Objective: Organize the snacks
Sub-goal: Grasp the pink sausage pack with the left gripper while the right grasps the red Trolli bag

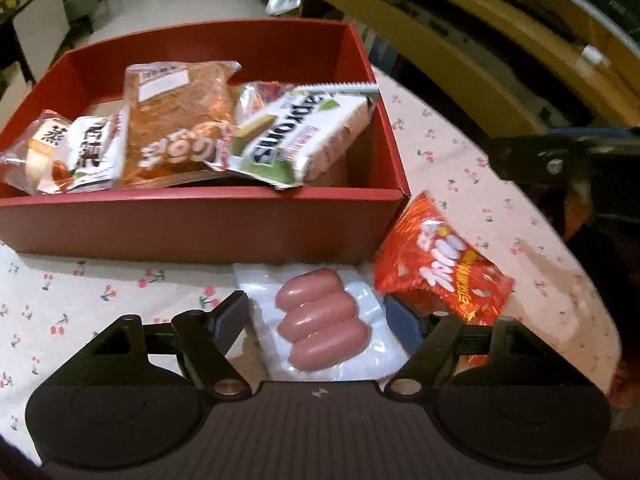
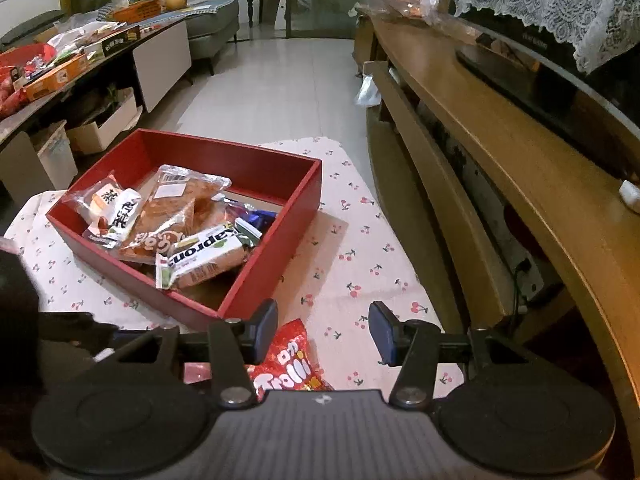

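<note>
A red box [image 1: 200,216] [image 2: 288,248] stands on the cherry-print tablecloth [image 1: 100,300] and holds several snack packs, among them a green-and-white wafer pack [image 1: 304,136] [image 2: 208,256] and an orange-brown pack [image 1: 180,120]. In front of the box lies a clear pack of three pink sausages [image 1: 320,316]. My left gripper [image 1: 318,322] is open, one finger on each side of that pack. A red Trolli candy bag [image 1: 436,264] [image 2: 288,356] lies right of the sausages. My right gripper [image 2: 324,332] hovers open, its left finger over the bag.
A wooden cabinet [image 2: 500,152] runs along the right, close to the table's edge. A cluttered low table [image 2: 60,68] stands far left across the tiled floor. A dark shape [image 2: 24,300] at the left edge is the other gripper and hand.
</note>
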The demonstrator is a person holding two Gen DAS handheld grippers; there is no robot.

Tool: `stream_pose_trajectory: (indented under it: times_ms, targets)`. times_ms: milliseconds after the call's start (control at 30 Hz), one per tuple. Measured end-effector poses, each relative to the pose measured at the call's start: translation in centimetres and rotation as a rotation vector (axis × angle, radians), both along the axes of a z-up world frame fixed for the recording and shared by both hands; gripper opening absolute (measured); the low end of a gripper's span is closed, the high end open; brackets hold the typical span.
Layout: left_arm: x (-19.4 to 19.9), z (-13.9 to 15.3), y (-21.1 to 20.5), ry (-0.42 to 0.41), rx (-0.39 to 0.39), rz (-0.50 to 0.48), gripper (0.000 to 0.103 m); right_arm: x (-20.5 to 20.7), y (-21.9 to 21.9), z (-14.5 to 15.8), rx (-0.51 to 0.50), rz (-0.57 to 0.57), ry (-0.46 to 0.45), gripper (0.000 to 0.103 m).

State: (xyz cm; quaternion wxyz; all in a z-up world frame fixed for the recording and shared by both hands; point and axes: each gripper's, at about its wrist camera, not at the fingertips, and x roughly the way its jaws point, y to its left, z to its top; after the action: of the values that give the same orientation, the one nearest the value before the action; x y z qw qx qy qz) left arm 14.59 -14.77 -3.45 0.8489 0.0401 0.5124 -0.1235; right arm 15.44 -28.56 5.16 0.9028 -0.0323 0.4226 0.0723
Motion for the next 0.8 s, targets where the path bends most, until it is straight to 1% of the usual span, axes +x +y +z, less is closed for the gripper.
stream_pose_trajectory:
  times_ms: [67, 167, 300, 433, 567, 633, 700, 733, 767, 800]
  targets:
    - [0.1, -0.5, -0.7, -0.006, 0.042, 0.017, 0.083, 0.0, -0.2, -0.1, 0.012, 0.010, 0.012, 0.065]
    - [-0.7, -0.5, -1.0, -0.019, 0.079, 0.002, 0.080, 0.0, -0.6, -0.5, 0.023, 0.024, 0.039, 0.065]
    - [-2.0, -0.3, 0.5, -0.008, 0.085, -0.023, 0.074, -0.1, -1.2, -1.7, 0.017, 0.030, 0.088, 0.065]
    - [-4.2, -0.2, 2.0, 0.011, 0.102, -0.075, 0.074, -0.1, -1.7, -3.3, 0.039, 0.033, 0.159, 0.065]
    - [-6.4, 0.0, 4.0, 0.043, 0.085, -0.132, 0.074, 0.2, -0.6, -4.9, 0.022, 0.067, 0.217, 0.065]
    - [-6.7, 0.0, 4.3, 0.050, 0.076, -0.141, 0.074, 0.5, 0.0, -5.4, 0.004, 0.086, 0.226, 0.069]
    - [-6.5, 0.2, 4.7, 0.034, 0.048, -0.135, 0.075, 1.0, 0.6, -5.7, -0.014, 0.104, 0.230, 0.080]
    - [-6.2, 0.2, 4.9, 0.025, 0.037, -0.130, 0.075, 1.3, 0.9, -5.7, -0.020, 0.103, 0.225, 0.083]
    - [-5.7, 0.1, 4.6, 0.017, 0.028, -0.124, 0.076, 1.5, 1.1, -5.8, -0.020, 0.104, 0.222, 0.088]
    - [-5.4, 0.1, 4.5, 0.008, 0.018, -0.125, 0.078, 1.8, 1.3, -5.9, -0.023, 0.113, 0.228, 0.089]
